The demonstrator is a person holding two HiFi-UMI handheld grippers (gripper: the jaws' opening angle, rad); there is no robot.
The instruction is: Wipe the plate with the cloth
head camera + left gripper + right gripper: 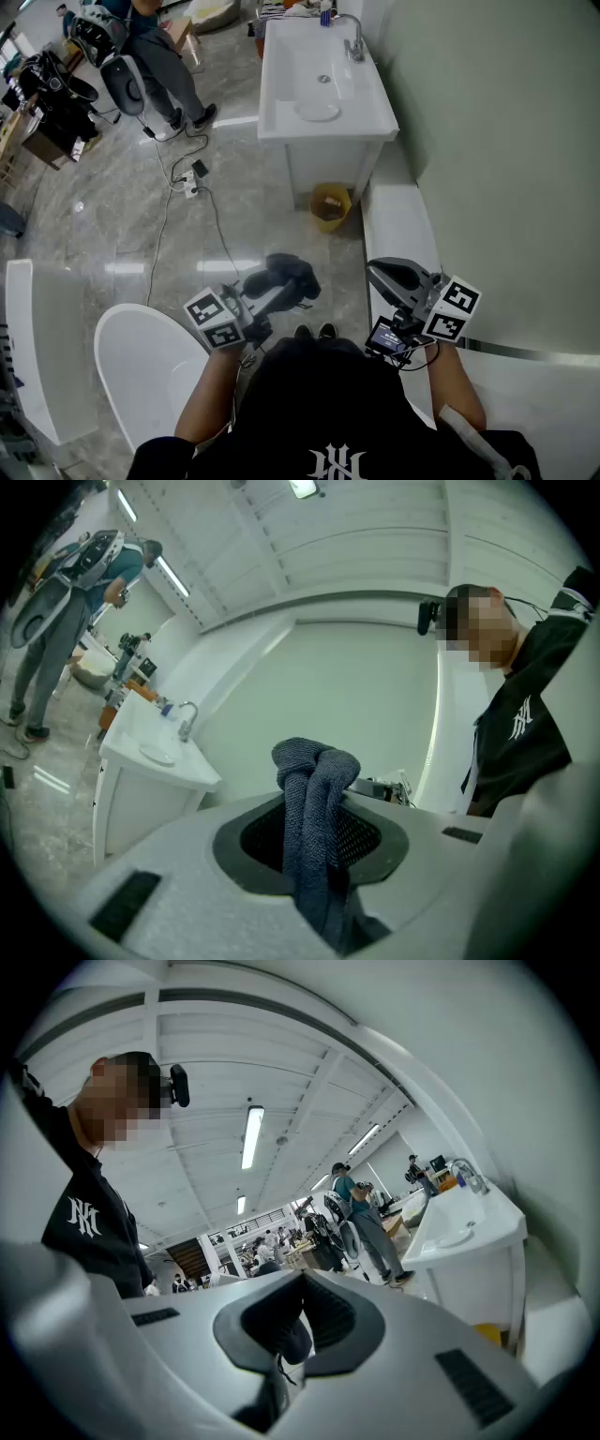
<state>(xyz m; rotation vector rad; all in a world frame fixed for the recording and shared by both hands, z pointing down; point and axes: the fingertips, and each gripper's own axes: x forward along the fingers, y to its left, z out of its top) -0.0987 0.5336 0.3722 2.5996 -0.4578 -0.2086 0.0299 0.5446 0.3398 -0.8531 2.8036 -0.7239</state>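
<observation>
A white plate (317, 111) lies in the white sink basin (281, 89) far ahead of me, with a faucet (354, 42) at its back. My left gripper (281, 295) is held level over the floor, shut on a bunched dark grey cloth (292, 272). In the left gripper view the cloth (314, 799) stands up between the jaws of that gripper (319, 855), and the plate (157, 755) shows small at the left. My right gripper (382, 272) hangs beside a white ledge, shut with nothing seen in it. The right gripper view shows its jaws (300, 1321) together and the plate (459, 1235) at the right.
A yellow bin (330, 204) stands on the floor under the sink cabinet. Cables and a power strip (192, 183) trail across the grey floor. A person (164, 56) stands at the top left. A white tub (141, 366) is at my lower left, a white ledge (398, 216) along the right wall.
</observation>
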